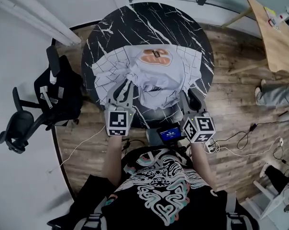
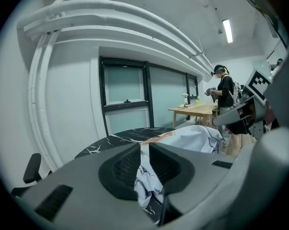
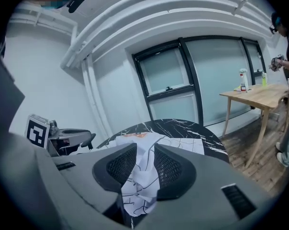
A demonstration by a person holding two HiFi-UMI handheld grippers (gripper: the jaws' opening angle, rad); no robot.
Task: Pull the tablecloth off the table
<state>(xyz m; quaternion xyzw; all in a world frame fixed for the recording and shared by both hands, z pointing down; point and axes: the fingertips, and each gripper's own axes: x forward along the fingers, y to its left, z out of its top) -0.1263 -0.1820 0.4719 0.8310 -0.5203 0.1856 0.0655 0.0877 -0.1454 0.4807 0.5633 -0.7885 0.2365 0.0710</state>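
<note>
The white tablecloth (image 1: 154, 75), with dark line print and an orange patch, lies bunched on the near half of the round black marble table (image 1: 149, 23). Its near edge hangs over the table's front rim. My left gripper (image 1: 124, 91) is at the cloth's near left corner and my right gripper (image 1: 190, 99) at its near right corner. In the left gripper view a fold of the cloth (image 2: 147, 183) hangs loosely in the narrow gap of the left gripper (image 2: 144, 150). In the right gripper view the cloth (image 3: 139, 186) droops slack through the wider gap of the right gripper (image 3: 145, 150).
A black office chair (image 1: 44, 99) stands close to the table's left side. A wooden table (image 1: 273, 32) is at the far right, with a seated person's legs (image 1: 273, 95) beside it. Cables (image 1: 245, 138) trail over the wooden floor. Another person (image 2: 226, 92) stands by that wooden table.
</note>
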